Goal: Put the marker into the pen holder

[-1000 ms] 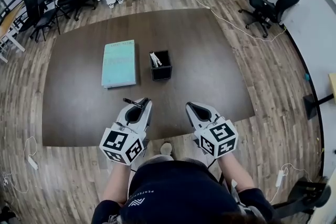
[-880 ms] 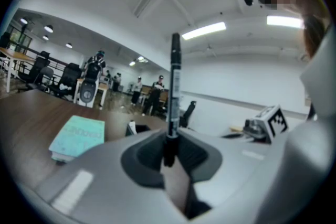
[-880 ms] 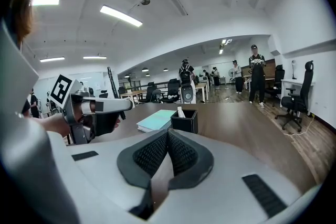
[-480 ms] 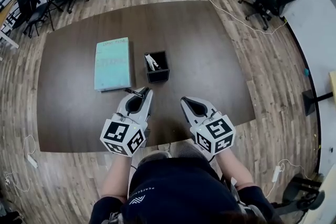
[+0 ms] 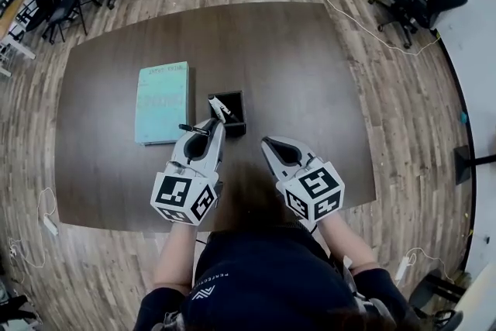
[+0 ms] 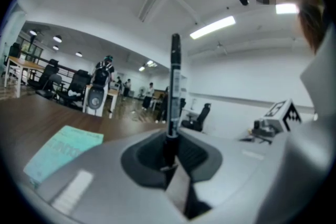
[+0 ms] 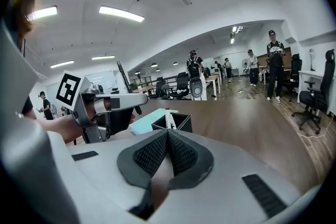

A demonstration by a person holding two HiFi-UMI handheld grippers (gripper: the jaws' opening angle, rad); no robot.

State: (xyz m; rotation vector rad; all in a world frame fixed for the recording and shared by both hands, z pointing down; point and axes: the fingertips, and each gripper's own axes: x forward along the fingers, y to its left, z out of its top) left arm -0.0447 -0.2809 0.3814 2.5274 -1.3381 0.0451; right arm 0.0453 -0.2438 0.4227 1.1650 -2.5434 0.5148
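Grippers low centre in head view. My left gripper (image 5: 211,128) clamped on marker (image 6: 173,86) near 1 end, I judge so free length can drop in. Right gripper (image 5: 270,143) jaws together, empty, parked aside. Pen holder (image 5: 242,111) just beyond left jaws, 1 white item (image 5: 219,108) inside. Teal book (image 5: 163,101) left, off path.

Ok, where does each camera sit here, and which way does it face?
Head view: on the head, facing steeply down at the table; left gripper, right gripper, forearms show.
Left gripper view: on that gripper, along jaws shut on the marker.
Right gripper view: on that gripper, toward the pen holder; jaws together, empty.
Shared: head and right gripper views both show the pen holder.
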